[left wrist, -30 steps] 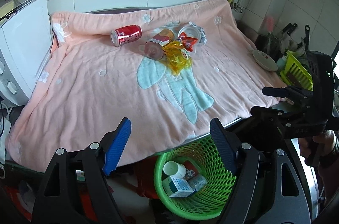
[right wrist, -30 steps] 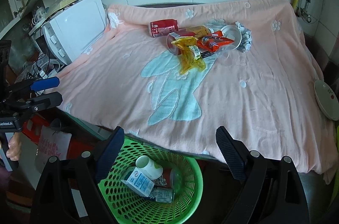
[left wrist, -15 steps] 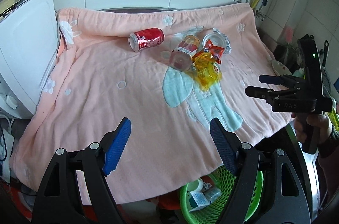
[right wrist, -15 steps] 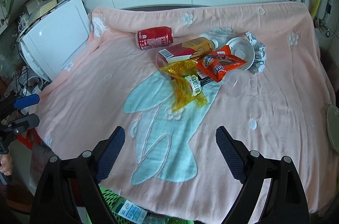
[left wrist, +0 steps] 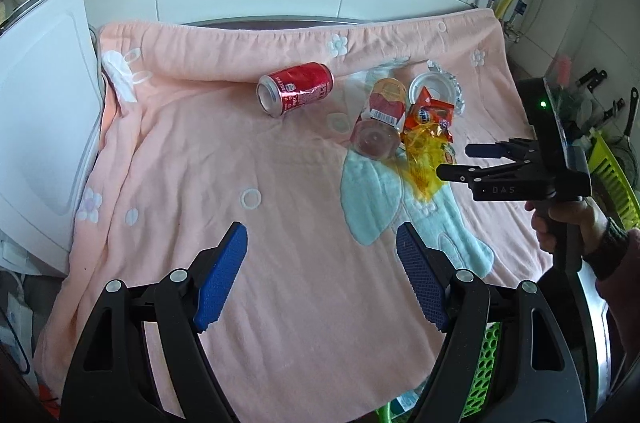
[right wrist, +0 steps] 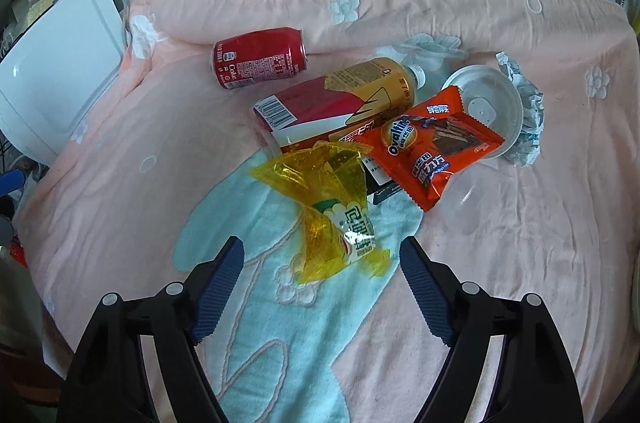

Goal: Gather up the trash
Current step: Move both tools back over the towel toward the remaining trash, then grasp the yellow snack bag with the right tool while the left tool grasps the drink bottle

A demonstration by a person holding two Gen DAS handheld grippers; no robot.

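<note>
Now much closer to the trash than a second ago: right claw [right wrist: 320,263] wide open, empty, just short of the yellow wrapper [right wrist: 332,211] on the towel-covered counter [right wrist: 520,263]. Left claw [left wrist: 320,259] also open, empty, hanging back. Green basket [left wrist: 488,351] nearly out of view, so probably reaching for a grasp.

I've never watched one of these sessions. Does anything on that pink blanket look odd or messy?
Yes. A red cola can and a tea bottle lie tipped on their sides on the pink blanket, with a crumpled yellow wrapper, an orange Ovaltine packet and wadded paper heaped together.
</note>
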